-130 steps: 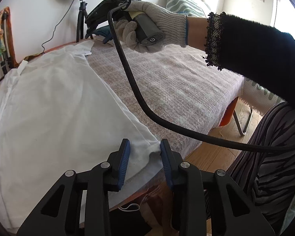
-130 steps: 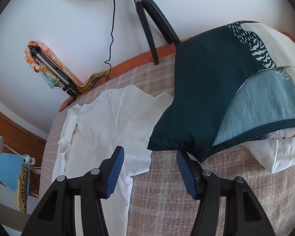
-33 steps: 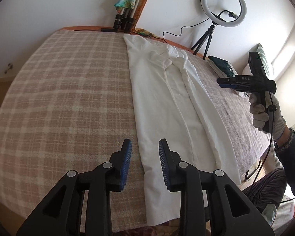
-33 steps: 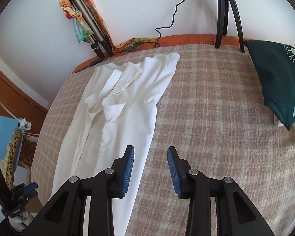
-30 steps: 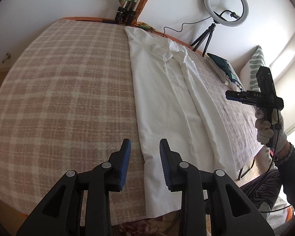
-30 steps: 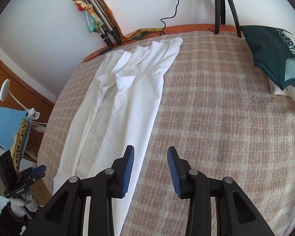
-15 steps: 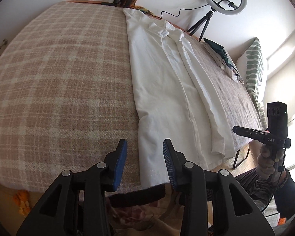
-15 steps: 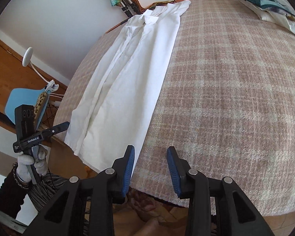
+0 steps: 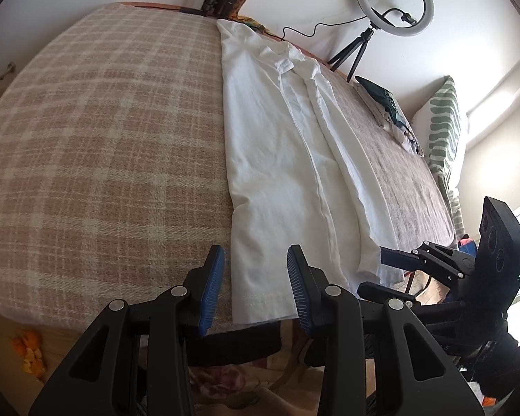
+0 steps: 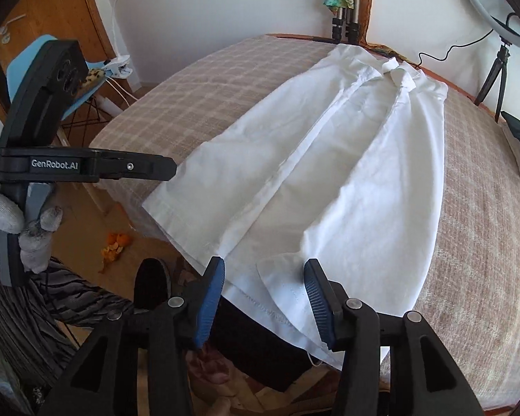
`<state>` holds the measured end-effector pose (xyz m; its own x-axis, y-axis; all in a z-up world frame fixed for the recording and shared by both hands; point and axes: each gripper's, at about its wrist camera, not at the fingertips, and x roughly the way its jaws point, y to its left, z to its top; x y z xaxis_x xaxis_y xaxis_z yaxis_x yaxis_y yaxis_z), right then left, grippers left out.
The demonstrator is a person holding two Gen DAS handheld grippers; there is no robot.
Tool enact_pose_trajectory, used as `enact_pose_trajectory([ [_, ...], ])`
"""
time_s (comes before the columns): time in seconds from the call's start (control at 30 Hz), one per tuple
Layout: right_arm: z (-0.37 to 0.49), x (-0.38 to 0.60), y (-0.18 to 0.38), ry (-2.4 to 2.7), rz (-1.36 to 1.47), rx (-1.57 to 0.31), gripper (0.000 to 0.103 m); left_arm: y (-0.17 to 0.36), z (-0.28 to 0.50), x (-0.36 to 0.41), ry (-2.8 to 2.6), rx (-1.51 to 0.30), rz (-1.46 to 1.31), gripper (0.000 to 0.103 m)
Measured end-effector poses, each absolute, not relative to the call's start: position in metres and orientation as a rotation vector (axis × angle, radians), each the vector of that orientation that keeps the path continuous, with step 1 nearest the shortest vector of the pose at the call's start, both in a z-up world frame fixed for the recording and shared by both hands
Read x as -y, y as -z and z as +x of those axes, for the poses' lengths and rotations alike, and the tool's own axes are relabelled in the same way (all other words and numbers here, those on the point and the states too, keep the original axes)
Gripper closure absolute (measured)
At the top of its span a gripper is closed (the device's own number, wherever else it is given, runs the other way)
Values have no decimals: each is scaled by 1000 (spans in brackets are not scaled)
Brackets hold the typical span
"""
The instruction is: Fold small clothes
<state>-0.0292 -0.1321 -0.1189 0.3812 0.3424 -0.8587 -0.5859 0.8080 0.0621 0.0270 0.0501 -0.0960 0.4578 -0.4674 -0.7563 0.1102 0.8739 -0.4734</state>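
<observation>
Shirt: white shirt (image 9: 287,159) lies lengthwise on the plaid bed (image 9: 97,145), hem overhanging the near edge.
Left gripper (image 9: 254,284): jaws apart around hem corner.
Right gripper (image 10: 263,294): jaws apart around opposite hem corner.
Risk: pinching one layer only, or the blanket too, would skew the fold.

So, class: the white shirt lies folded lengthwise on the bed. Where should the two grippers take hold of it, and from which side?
Grip the white shirt at its two hem corners, coming from the near bed edge. The hem overhangs the plaid blanket, so a finger can slide under. The left gripper and right gripper are open at those corners.
</observation>
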Motion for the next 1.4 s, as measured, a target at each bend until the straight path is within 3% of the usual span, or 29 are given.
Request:
enact_pose_trajectory([
  [0.03,-27,131,123,-595,-267,-1031,58,96,27,-52,365,-1037,-392,67],
  [0.07,-23,133,127,-595,-262,-1043,69,96,26,-54,365,-1033,-398,67],
  [0.13,-21,134,129,-590,-285,-1036,74,95,25,-56,364,-1028,-398,67],
  [0.23,-20,144,128,-616,-280,-1048,90,95,25,-56,360,-1028,-400,67],
  [0.27,-20,148,125,-634,-268,-1059,101,95,25,-57,358,-1028,-400,67],
  [0.3,-18,145,122,-646,-264,-1066,103,95,24,-57,356,-1027,-401,67],
  [0.57,-28,137,122,-738,-313,-1099,100,98,23,-59,332,-1033,-414,67],
  [0.63,-25,147,124,-716,-278,-1125,88,99,22,-59,329,-1040,-414,67],
  [0.67,-27,155,120,-704,-264,-1105,70,100,22,-59,329,-1043,-412,67],
  [0.7,-31,164,113,-700,-243,-1073,68,101,21,-59,332,-1047,-414,67],
  [0.87,-33,219,96,-575,-132,-1032,68,107,22,-57,348,-1083,-442,67],
  [1.07,-16,257,118,-538,56,-1126,68,109,22,-48,372,-1103,-421,67],
  [1.27,-14,241,132,-574,44,-1145,78,111,20,-44,394,-1093,-415,70],
  [1.3,-15,239,133,-589,33,-1150,87,110,21,-43,402,-1086,-405,76],
  [1.33,-14,237,133,-600,30,-1154,91,112,21,-42,414,-1085,-401,101],
  [1.4,-13,236,135,-604,26,-1160,102,113,20,-43,412,-1087,-392,103],
])
